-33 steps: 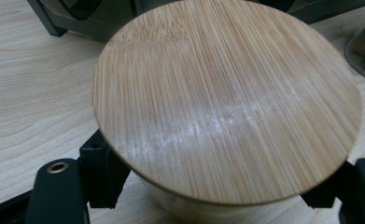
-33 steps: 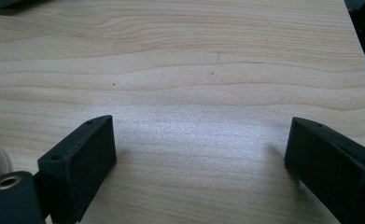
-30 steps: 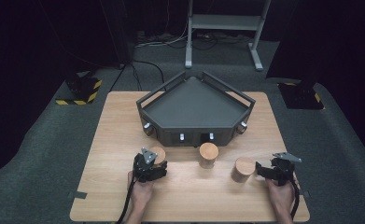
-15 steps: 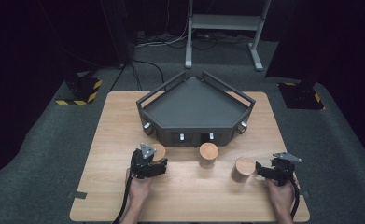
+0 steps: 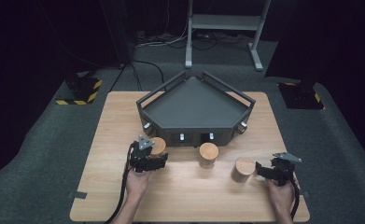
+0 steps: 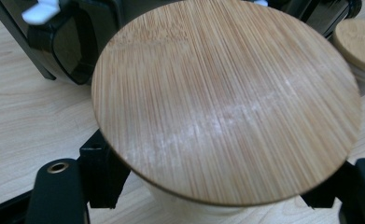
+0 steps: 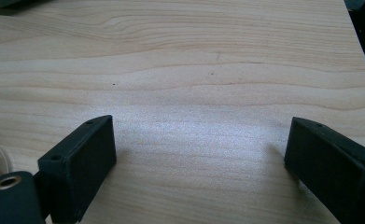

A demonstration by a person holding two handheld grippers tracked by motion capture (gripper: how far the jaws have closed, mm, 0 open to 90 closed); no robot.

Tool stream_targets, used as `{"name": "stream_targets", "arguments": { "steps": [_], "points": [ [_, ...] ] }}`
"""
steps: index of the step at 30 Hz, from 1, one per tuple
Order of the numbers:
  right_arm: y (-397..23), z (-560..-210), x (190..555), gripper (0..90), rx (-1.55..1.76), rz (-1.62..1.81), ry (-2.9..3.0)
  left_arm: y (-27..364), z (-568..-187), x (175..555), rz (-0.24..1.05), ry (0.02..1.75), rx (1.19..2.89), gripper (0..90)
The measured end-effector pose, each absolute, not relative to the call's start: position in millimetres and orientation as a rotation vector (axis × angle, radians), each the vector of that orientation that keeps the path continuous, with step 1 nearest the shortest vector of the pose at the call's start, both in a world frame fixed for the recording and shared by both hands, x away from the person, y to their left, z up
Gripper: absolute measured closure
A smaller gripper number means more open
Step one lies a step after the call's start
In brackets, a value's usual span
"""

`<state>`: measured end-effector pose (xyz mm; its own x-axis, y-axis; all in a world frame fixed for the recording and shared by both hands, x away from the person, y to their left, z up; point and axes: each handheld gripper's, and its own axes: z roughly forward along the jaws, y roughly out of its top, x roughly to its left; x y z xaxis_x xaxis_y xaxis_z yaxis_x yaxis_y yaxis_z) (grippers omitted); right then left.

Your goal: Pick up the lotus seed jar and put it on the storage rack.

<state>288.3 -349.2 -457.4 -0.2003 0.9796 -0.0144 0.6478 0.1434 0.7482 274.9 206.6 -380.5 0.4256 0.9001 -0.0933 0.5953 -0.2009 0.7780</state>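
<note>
Moved: left gripper (image 5: 153,157) sits a little higher in the high view than a second ago, and the jar (image 5: 157,146) clamped in it comes up with it; right gripper (image 5: 264,170) and the other two jars keep their places.
Left gripper: jaws clenched on the jar's pale body just under the lid (image 6: 227,100), one black pad at each side in the left gripper view, so the load hangs level and cannot tip.
Held jar: lower left of centre in the high view, just in front of the tray (image 5: 194,105), likely bound for it.
Right gripper: jaws spread wide with bare table (image 7: 194,93) between them, grasping nothing; parked at lower right beside the right jar (image 5: 243,169), seemingly ready to take it.
Middle jar (image 5: 208,154): stands upright below the tray's front wall.
Shapes: jars are short cylinders with flat round lids; tray is five-sided with a raised rail.
Materials: lids are fine-striped bamboo, faintly scuffed; table is light wood with wavy grain; tray is dark and matte.
</note>
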Motion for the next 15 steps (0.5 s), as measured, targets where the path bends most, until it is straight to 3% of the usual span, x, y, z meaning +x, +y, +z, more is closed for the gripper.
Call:
{"name": "stream_targets", "arguments": {
  "steps": [15],
  "points": [
    [-349.2, -457.4, 288.2, 7.6, 1.552, 0.847, 1.914, 217.8, -339.7, 291.7, 0.448, 1.254, 1.885, 25.4]
  ]
}}
